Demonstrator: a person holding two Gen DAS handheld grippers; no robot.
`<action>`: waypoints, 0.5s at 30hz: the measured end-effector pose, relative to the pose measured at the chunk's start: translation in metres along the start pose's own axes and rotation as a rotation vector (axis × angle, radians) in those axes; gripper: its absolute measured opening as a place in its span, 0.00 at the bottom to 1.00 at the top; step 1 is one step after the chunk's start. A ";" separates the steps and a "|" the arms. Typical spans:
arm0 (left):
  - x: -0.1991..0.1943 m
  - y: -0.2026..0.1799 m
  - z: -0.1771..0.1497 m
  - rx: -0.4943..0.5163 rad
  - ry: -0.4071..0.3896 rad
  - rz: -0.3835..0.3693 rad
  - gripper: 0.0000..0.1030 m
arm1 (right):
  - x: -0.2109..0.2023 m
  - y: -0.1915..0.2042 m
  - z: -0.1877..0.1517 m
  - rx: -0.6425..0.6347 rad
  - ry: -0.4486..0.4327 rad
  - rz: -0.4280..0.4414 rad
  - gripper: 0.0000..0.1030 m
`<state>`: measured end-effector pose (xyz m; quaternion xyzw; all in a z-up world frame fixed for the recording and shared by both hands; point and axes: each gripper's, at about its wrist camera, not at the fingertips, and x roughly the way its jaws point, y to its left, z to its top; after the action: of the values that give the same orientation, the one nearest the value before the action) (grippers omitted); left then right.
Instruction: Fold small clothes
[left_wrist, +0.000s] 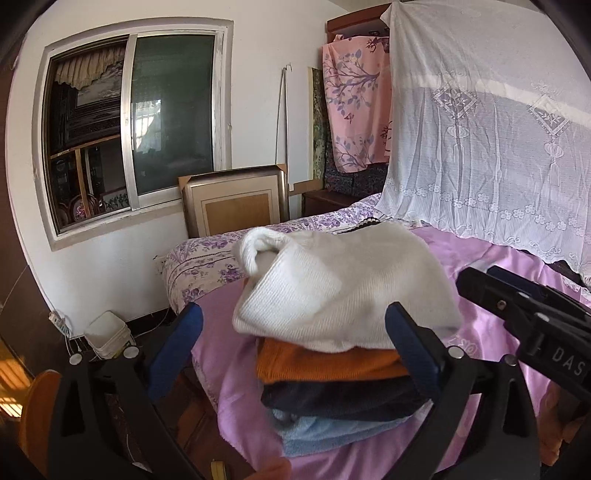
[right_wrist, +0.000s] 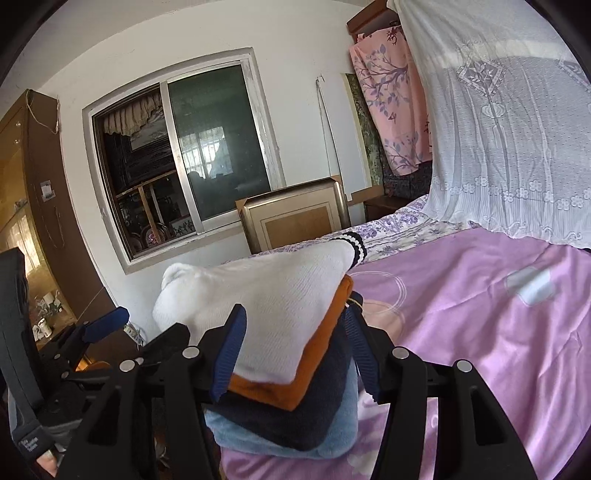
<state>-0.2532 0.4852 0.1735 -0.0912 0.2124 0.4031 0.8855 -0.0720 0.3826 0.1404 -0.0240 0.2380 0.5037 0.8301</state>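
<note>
Stack: white knit (left_wrist: 332, 288) w/ orange (left_wrist: 325, 363), navy (left_wrist: 340, 400), lt-blue (left_wrist: 332, 432) folds; pink sheet (right_wrist: 480, 314).

A home bedroom: a bed (right_wrist: 480, 295) under a pink sheet, a sliding window (left_wrist: 133, 129), a lace net (left_wrist: 480, 129), perhaps against mosquitoes.

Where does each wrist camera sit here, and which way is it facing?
Left wrist: low at the bed's corner, facing the clothes stack and window; its own open fingers show, the right gripper alongside.
Right wrist: closer, its fingers straddling the stack; left gripper at left edge.
Shared: stack, window, pink bedspread.
</note>
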 end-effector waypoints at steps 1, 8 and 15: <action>-0.005 0.000 -0.004 0.006 -0.001 0.012 0.95 | -0.007 0.000 -0.005 0.002 0.003 0.000 0.57; -0.026 -0.007 -0.027 0.036 0.024 0.040 0.95 | -0.035 0.006 -0.031 -0.042 0.035 -0.029 0.64; -0.039 -0.012 -0.038 0.017 0.031 0.025 0.95 | -0.047 0.012 -0.042 -0.074 0.054 -0.032 0.69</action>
<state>-0.2787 0.4383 0.1575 -0.0871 0.2309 0.4108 0.8777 -0.1159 0.3383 0.1252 -0.0720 0.2414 0.4981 0.8297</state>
